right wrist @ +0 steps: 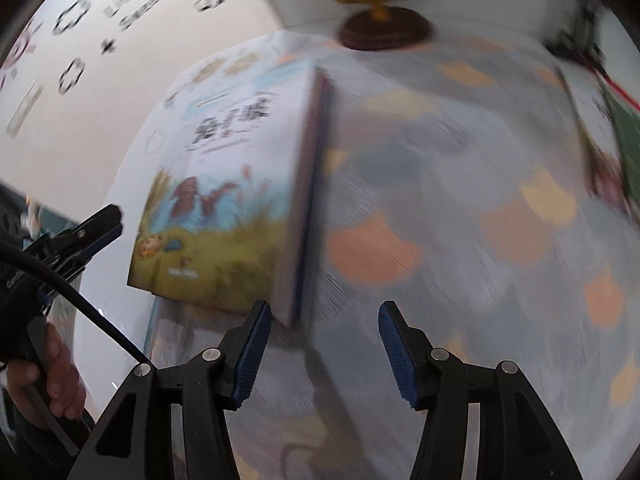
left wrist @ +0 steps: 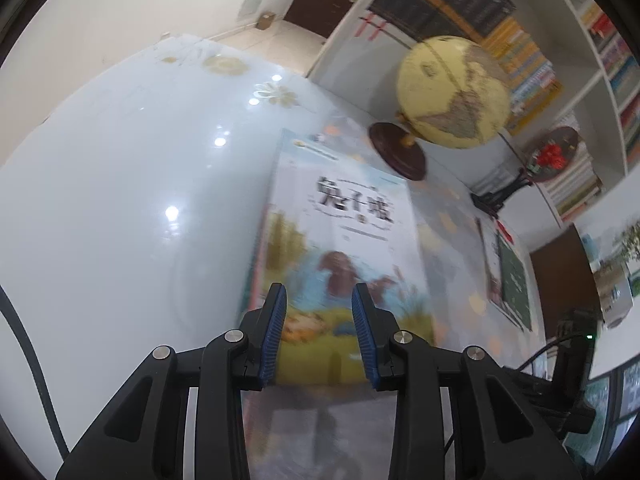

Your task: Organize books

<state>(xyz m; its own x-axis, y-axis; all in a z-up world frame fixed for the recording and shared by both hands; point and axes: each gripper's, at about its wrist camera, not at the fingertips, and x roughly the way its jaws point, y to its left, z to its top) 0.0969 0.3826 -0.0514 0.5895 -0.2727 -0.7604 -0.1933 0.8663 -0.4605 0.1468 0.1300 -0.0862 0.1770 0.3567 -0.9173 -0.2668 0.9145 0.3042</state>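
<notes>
We see a glossy white table, ceiling lights glinting off it and pale flower prints near its far edge. On it lies a picture book, cover up, beside a patterned cloth with orange and yellow blotches. A globe stands on its dark round base at the back. Another book lies farther right, blurred.
</notes>
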